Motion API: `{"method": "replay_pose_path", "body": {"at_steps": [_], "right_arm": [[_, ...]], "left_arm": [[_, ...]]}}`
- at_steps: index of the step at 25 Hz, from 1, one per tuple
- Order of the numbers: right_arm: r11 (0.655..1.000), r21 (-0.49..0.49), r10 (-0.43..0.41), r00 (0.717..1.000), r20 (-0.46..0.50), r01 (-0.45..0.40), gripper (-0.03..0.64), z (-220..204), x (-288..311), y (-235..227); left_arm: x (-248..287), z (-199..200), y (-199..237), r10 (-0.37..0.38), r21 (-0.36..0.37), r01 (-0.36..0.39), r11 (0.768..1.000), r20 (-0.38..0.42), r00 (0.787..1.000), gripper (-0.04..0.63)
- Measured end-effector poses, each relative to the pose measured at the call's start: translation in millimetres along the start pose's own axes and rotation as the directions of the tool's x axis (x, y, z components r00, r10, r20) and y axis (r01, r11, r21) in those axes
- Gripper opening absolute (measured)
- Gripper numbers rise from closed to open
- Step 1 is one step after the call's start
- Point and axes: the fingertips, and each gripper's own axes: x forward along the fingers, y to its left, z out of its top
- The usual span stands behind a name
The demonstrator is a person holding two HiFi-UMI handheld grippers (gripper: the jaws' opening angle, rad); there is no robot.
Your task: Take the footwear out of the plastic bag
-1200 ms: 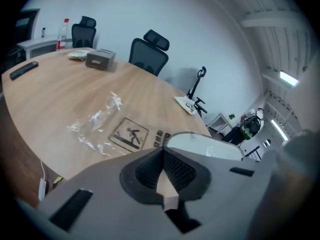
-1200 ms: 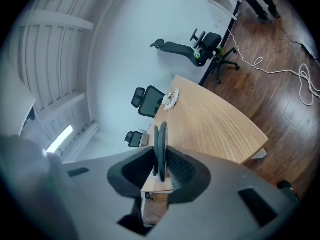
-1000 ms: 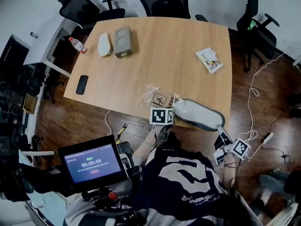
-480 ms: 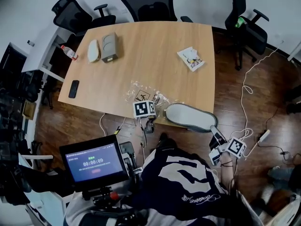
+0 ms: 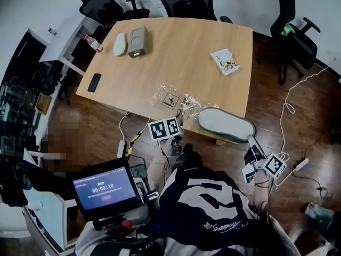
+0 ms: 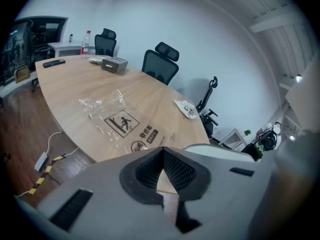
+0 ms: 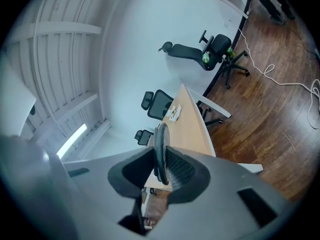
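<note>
The grey slipper (image 5: 226, 124) with a dark rim hangs over the table's near edge, right of the bag. My right gripper (image 5: 250, 142) is shut on its right end. In the right gripper view the slipper (image 7: 159, 134) stands edge-on between the pads of that gripper (image 7: 161, 160). The clear plastic bag (image 5: 173, 99) with a printed warning figure lies flat on the wooden table (image 5: 176, 52). My left gripper (image 5: 170, 124) hovers just off the table's near edge, short of the bag. The left gripper view has the left gripper (image 6: 162, 151) shut on nothing, the bag (image 6: 120, 121) ahead and the slipper (image 6: 220, 150) at the right.
On the table's far left are a grey box (image 5: 138, 40), a white oval thing (image 5: 120, 44) and a black phone (image 5: 94, 82). A printed packet (image 5: 225, 61) lies at the far right. Office chairs (image 5: 184, 1) ring the table. Cables (image 5: 290, 108) trail on the floor.
My left gripper has come away from the bag's near edge and risen. The right gripper has carried the slipper a little to the right, away from the bag.
</note>
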Motion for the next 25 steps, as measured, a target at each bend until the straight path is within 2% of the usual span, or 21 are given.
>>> {"method": "replay_pose_path", "body": {"at_steps": [6, 16, 20, 25], "right_arm": [[1.000, 0.004, -0.020, 1.000, 0.021, 0.020, 0.074, 10, -16, 3], [0.993, 0.025, -0.121, 0.981, 0.150, 0.119, 0.075, 36, -73, -27], [0.989, 0.078, -0.139, 0.967, 0.212, 0.125, 0.074, 51, -79, -38], [0.984, 0.131, -0.154, 0.953, 0.260, 0.123, 0.074, 68, -46, -50]], "left_arm": [[-28, -49, -27, -0.058, -0.091, 0.058, 0.994, 0.011, 0.998, 0.002], [-74, -69, -7, -0.033, -0.217, 0.048, 0.975, 0.075, 0.997, 0.002], [-89, -73, -6, -0.027, -0.223, 0.049, 0.974, 0.101, 0.994, 0.002], [-110, -77, -9, -0.027, -0.155, 0.044, 0.987, 0.109, 0.994, 0.002]]}}
